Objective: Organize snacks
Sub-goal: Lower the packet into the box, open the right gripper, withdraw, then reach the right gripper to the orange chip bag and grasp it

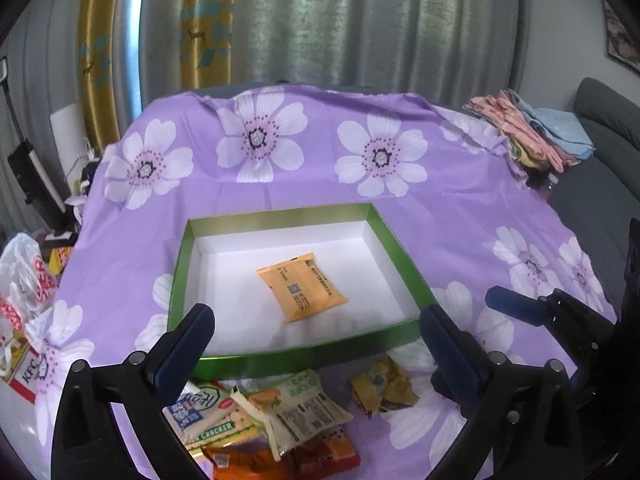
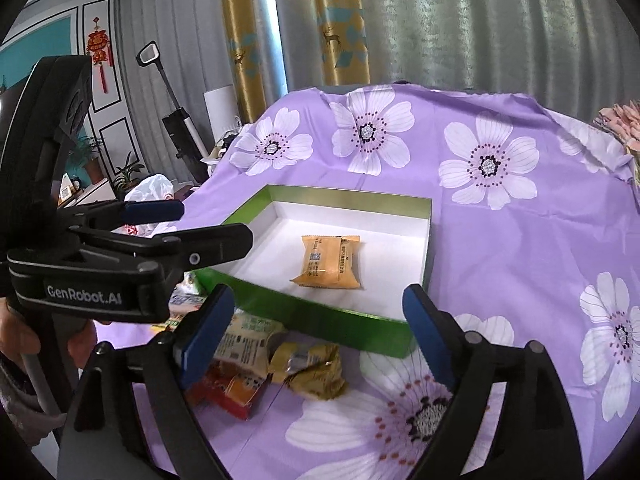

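From the left wrist, one orange packet (image 1: 303, 287) lay flat near the middle of the green box (image 1: 296, 361), whose white floor was otherwise bare. On the near side of the box, loose on the purple flowered cloth (image 1: 280, 184), waited a heap of snack packets (image 1: 264, 420) and, to its right, a crumpled yellow wrapper (image 1: 383, 387). By that count the job had barely begun: one item in, the rest still out. The left gripper (image 1: 316, 344) stood wide open above the box's near wall, holding and touching nothing.

From the right wrist, the same orange packet (image 2: 329, 262) sat in the box (image 2: 320, 316), with the snack heap (image 2: 236, 364) and yellow wrapper (image 2: 310, 370) just outside its near wall. The right gripper (image 2: 318, 330) was spread wide and empty, hanging over those snacks. At the left edge the left gripper (image 2: 192, 226) showed side-on, its jaws parted and clear.
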`<state>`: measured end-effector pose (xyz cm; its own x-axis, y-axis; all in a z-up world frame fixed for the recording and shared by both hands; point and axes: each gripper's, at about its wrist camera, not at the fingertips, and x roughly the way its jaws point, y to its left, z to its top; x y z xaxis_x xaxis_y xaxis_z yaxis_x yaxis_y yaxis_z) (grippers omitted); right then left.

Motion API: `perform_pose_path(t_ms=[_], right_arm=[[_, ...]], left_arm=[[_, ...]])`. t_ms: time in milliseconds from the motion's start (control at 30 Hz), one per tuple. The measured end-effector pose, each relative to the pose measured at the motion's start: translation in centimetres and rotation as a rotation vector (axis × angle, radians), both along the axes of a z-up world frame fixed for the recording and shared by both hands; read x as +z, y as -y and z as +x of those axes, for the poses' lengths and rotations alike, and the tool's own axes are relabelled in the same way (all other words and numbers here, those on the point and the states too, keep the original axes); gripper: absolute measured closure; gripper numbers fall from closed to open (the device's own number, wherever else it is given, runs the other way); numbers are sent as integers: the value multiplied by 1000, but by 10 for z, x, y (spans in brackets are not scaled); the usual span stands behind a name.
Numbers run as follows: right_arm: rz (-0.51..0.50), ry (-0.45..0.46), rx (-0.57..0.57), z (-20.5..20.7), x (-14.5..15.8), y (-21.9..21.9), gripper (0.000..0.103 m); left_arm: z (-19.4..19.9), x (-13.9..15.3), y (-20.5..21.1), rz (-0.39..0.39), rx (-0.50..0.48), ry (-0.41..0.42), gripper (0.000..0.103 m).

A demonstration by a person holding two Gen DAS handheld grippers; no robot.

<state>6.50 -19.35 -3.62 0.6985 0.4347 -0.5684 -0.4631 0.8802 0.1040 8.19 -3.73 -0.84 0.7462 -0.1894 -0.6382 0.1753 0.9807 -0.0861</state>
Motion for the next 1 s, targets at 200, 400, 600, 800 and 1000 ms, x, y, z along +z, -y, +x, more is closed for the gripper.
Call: perform_pose_path(t_ms=[200, 400, 600, 800, 1000], right_arm=[[-14, 26, 7, -20, 11, 0, 14], [-18, 53, -1, -39, 20, 1, 8], [-26, 69, 5, -54, 26, -5, 5], [-25, 65, 19, -63, 25, -9, 4], [-15, 27, 27, -70, 17, -10, 4]], left_arm=[[-21, 11, 1, 7, -1, 42, 1], [-39, 21, 2, 19, -4, 84, 1], [-52, 28, 0, 6, -6, 95, 1], [-58, 21, -12, -47, 1, 47, 1], [-60, 11, -35, -84, 58, -6, 1]])
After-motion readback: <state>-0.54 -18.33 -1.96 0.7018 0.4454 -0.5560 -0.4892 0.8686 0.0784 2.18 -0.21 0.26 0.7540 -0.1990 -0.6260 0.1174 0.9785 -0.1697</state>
